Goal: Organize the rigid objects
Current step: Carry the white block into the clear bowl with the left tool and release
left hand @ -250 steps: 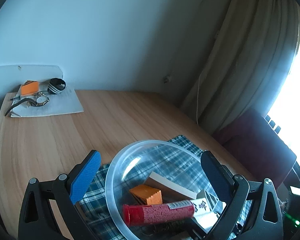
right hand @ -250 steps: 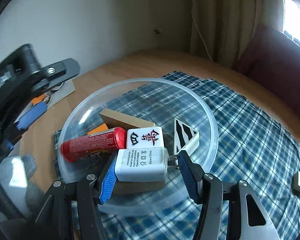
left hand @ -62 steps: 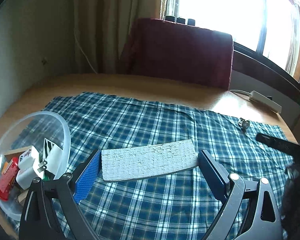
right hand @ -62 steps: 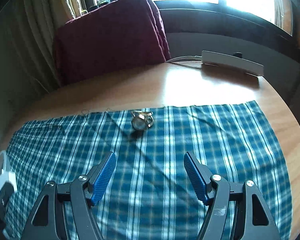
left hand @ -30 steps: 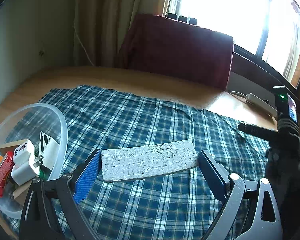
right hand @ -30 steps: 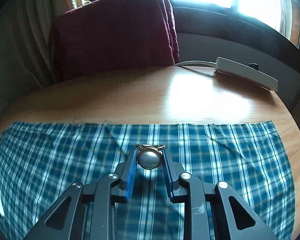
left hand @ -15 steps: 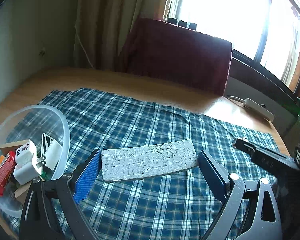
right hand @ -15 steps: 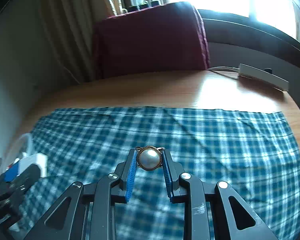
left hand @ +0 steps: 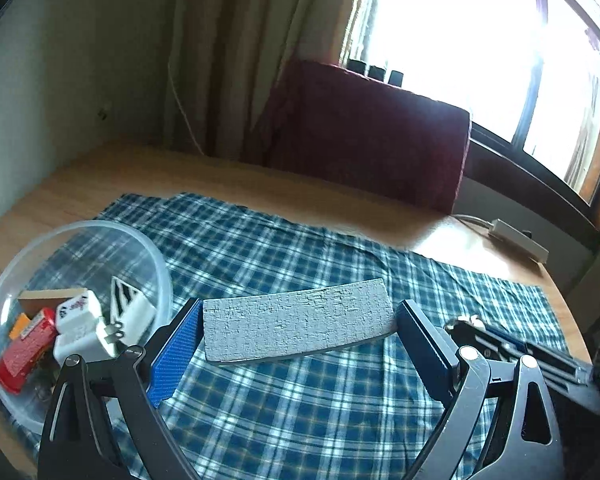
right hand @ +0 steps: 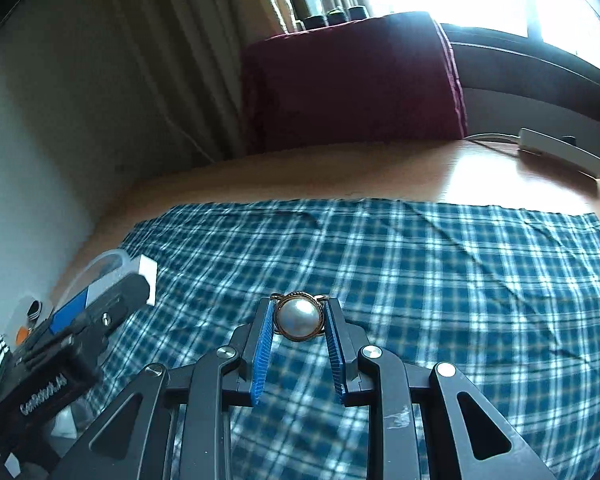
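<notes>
Since half a second ago my view has tilted up; more curtain [left hand: 236,56] and window [left hand: 452,32] show. My left gripper [left hand: 298,326] grips the white slab [left hand: 296,326] above the plaid cloth [left hand: 300,408], beside the clear bowl [left hand: 162,268]. My right gripper [right hand: 298,320] pinches the pearl ring [right hand: 298,317].

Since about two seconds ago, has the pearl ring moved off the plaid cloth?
Yes. The pearl ring is clamped in the right gripper, lifted off the plaid cloth and carried left, away from the power strip.
</notes>
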`<state>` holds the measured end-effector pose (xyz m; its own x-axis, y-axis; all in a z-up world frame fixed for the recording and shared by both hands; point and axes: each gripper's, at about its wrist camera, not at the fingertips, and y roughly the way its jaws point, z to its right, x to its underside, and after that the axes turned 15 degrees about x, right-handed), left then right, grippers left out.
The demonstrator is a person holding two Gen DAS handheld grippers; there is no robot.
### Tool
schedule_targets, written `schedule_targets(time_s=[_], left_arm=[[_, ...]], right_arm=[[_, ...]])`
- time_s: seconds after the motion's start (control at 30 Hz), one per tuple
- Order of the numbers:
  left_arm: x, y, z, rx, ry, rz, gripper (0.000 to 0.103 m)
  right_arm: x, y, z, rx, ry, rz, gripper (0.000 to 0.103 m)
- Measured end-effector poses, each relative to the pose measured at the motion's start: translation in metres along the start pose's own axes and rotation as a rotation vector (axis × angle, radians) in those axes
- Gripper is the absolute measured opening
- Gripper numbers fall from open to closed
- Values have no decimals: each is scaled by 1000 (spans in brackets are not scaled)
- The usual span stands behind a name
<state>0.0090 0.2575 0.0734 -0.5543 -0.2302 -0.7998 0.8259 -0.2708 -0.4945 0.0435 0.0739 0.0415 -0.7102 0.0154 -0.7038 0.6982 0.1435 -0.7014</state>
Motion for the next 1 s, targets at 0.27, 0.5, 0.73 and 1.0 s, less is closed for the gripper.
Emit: schedule_targets(time_s=[0.27, 0.5, 0.73, 1.0], left_arm=[[-5, -16, -25, -44, -37, 59, 95], [-8, -36, -55, -108, -70, 123, 95], [-9, -59, -88, -205, -97, 199, 95], [-9, -85, -132, -314, -137, 267, 95]], right_arm=[[4, -5, -26, -41, -23, -3, 27], [4, -12, -57, -77, -62, 2, 27], [2, -13, -89, -121, -116, 6, 27], [-4, -15, -130, -176, -177, 15, 27]])
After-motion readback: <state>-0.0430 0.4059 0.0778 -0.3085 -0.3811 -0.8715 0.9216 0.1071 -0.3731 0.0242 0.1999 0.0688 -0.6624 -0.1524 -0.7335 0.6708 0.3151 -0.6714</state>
